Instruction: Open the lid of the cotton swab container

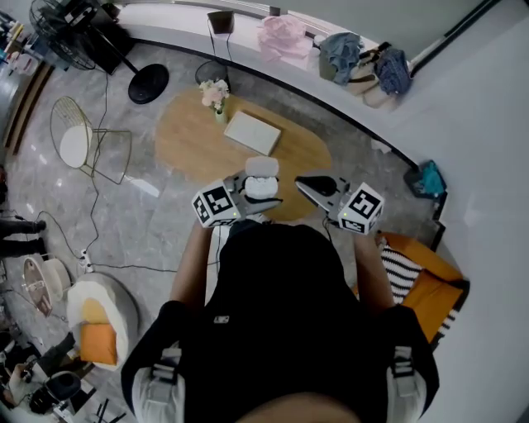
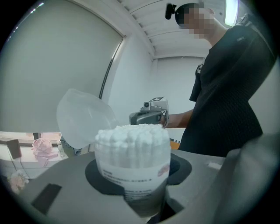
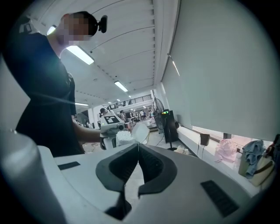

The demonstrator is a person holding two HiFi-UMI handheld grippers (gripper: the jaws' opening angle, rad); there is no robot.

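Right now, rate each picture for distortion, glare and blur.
Head view: fisheye bending, even light, sharp. Left gripper view: dark round vignette, ceiling light glares top right, cotton swab container sharp, translucent lid hazy. Right gripper view: same vignette, strip light blown out, shut right claw sharp.

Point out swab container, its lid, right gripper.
cotton swab container [image 2: 132, 168], left gripper view, labelled side wall.
lid [image 2: 82, 116], left gripper view, centre of open lid.
right gripper [image 3: 138, 145], right gripper view, where shut tips meet.

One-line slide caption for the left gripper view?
Left gripper holds the cotton swab container, its lid flipped open and swabs exposed; right gripper hangs clear behind.
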